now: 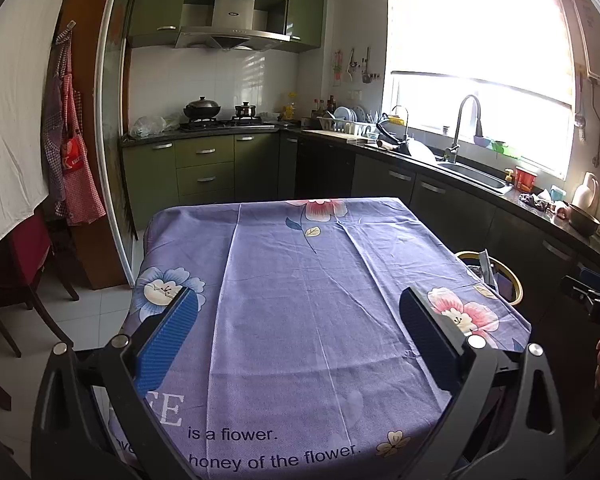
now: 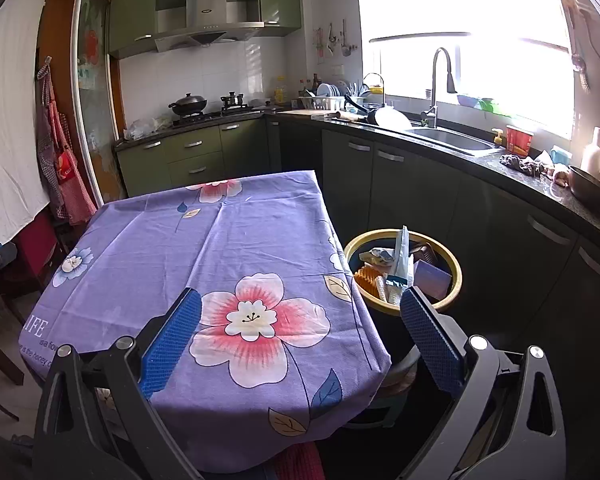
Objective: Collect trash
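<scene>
Nearest the lens, the left gripper (image 1: 296,312) hangs over the near half of the table (image 1: 300,280) with its jaws spread wide and nothing between the blue pads. The right gripper (image 2: 300,312) is likewise released and empty, poised over the table's right corner, its right finger (image 2: 428,332) lined up just in front of the bin (image 2: 456,276).

The purple flowered cloth (image 2: 148,248) lies bare; no scrap shows on it in either view. The trash (image 2: 396,268) sits in the bin, which stands on the floor just beside the table's right edge: a tall pale wrapper upright, crumpled packets, something orange and a lilac box, all piled to about the rim.

Judging by this, the collecting step looks finished or close to it, with both tools between picks. The next move calls for a look round for anything left over, perhaps on the floor or hidden below the cloth's hang, which these views do not show.

Farther off, the counter (image 2: 480,164) carries a sink (image 2: 452,138), bowl and clutter; the stove (image 1: 220,122) holds two pots.
</scene>
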